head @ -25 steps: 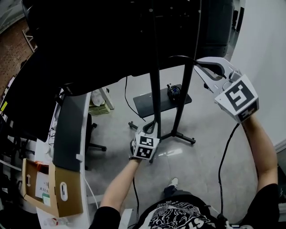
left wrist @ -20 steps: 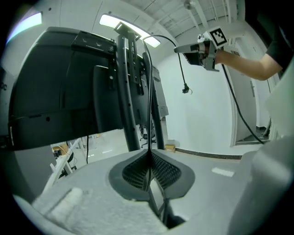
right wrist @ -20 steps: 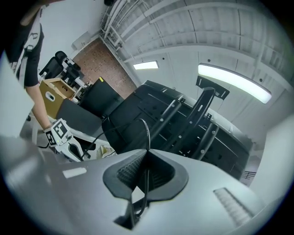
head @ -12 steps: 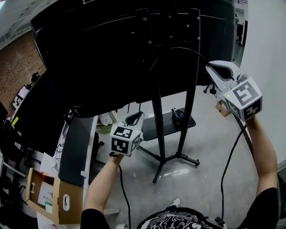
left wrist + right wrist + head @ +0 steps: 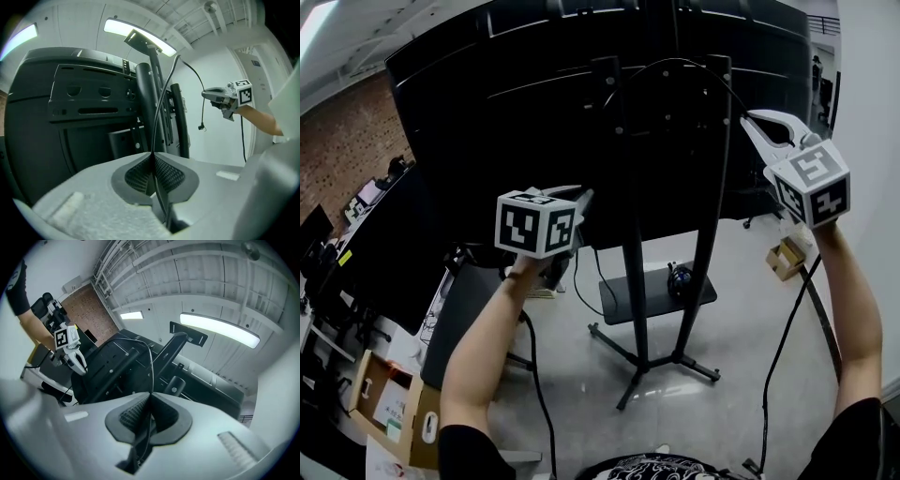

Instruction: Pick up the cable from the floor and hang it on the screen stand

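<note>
A thin black cable point(image 5: 675, 60) arcs high across the back of the big dark screen, over the two posts of the screen stand point(image 5: 630, 281). My left gripper point(image 5: 579, 195) is raised left of the posts, shut on the cable point(image 5: 161, 103), which runs up from its pads past the stand point(image 5: 147, 93). My right gripper point(image 5: 752, 118) is up at the right, shut on the other part of the cable point(image 5: 152, 366). A loose plug end point(image 5: 201, 126) dangles below the right gripper point(image 5: 220, 93). The left gripper point(image 5: 70, 352) shows far off beside the stand point(image 5: 168, 352).
The stand's base shelf point(image 5: 623, 295) carries a small dark object point(image 5: 678, 277) above its splayed feet. A desk point(image 5: 455, 309) and an open cardboard box point(image 5: 394, 412) stand at lower left. A small box point(image 5: 787, 255) lies by the right wall. Black leads point(image 5: 783, 337) hang under both arms.
Both grippers have risen. The left one came up from near the stand's feet to screen height, and the cable's arc has climbed toward the tops of the posts.
</note>
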`<action>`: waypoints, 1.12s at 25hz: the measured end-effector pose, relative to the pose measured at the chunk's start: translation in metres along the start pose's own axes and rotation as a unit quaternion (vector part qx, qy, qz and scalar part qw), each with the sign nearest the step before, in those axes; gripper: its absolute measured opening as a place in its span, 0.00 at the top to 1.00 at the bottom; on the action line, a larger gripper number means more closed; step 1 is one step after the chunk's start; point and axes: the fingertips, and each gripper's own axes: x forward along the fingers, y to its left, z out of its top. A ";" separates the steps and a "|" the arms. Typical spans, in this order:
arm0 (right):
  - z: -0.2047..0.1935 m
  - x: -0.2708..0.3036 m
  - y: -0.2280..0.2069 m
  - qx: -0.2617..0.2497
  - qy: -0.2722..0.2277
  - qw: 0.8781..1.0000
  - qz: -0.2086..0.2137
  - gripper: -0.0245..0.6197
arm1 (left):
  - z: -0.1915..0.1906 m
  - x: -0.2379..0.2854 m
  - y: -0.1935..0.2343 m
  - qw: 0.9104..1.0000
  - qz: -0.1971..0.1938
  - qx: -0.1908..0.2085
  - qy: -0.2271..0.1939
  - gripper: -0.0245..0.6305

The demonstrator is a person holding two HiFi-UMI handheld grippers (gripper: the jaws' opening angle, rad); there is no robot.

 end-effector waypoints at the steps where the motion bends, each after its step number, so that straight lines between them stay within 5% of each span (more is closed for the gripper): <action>1: 0.002 0.006 -0.008 -0.002 -0.008 1.000 0.001 0.94 | 0.011 0.002 0.005 1.000 0.002 -0.009 0.002 0.94; 7: 0.013 0.028 -0.054 -0.022 -0.014 1.000 -0.013 0.94 | 0.074 0.006 0.036 0.998 0.037 -0.038 0.019 0.94; 15: 0.021 0.060 -0.099 -0.028 -0.011 0.999 -0.015 0.94 | 0.118 0.012 0.066 0.987 0.100 -0.073 0.098 0.93; 20: 0.022 0.080 -0.114 -0.018 0.010 1.000 -0.009 0.94 | 0.119 0.022 0.074 0.967 0.129 -0.099 0.197 0.93; 28: -0.002 0.102 -0.137 -0.005 0.073 0.997 -0.002 0.94 | 0.111 0.024 0.091 0.919 0.202 -0.111 0.319 0.93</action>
